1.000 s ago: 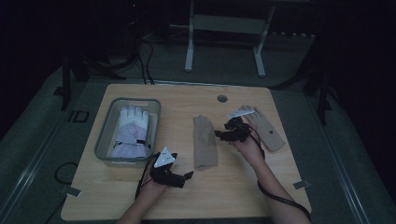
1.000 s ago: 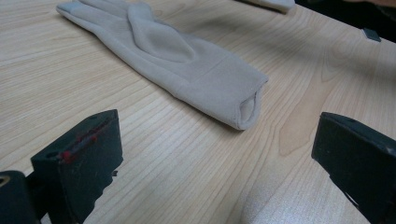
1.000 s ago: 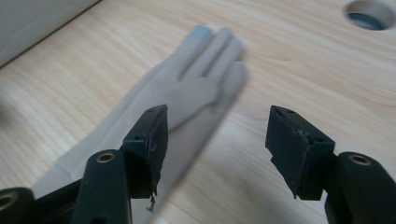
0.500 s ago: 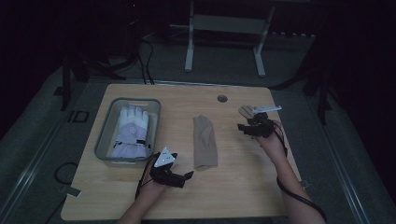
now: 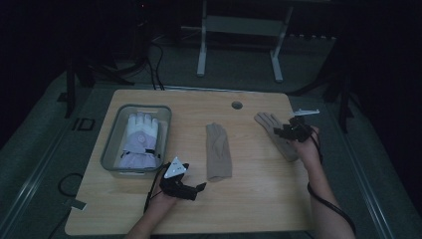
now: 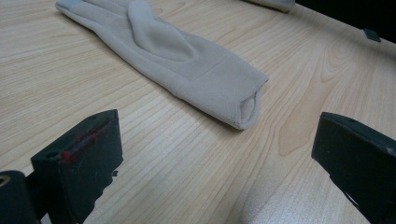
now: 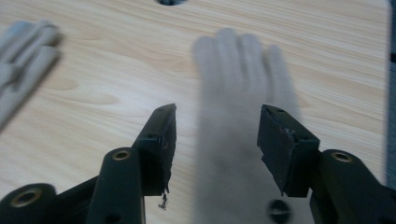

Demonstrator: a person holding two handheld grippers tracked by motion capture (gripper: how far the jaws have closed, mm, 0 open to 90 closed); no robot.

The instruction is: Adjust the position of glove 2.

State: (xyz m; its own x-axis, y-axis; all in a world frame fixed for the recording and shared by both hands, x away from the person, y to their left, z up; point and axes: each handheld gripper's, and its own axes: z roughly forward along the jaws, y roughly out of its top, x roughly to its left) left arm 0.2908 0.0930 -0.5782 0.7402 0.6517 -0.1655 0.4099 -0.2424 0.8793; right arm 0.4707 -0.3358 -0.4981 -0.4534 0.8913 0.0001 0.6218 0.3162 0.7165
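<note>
Between gloves: bare table (image 5: pixel 249 149); left bin (image 5: pixel 112 149) holds seemingly white gloves (image 5: pixel 139 137).

Light wooden surface (image 5: pixel 249 199) with a round cable hole (image 5: pixel 237 105) near the far edge. Clear plastic bin (image 5: pixel 110 149) sat at left, on the wood. Beige glove (image 5: pixel 218 152) lay flat mid-surface, cuff toward the person. Second beige glove (image 5: pixel 272 130) lay at right, fingers pointing away, well apart from the first.

Dim room, light wooden table (image 5: pixel 259 199) on grey floor (image 5: pixel 45 164), white metal stand (image 5: pixel 239 30) behind, black cables (image 5: pixel 157 64) trailing, dark surroundings
</note>
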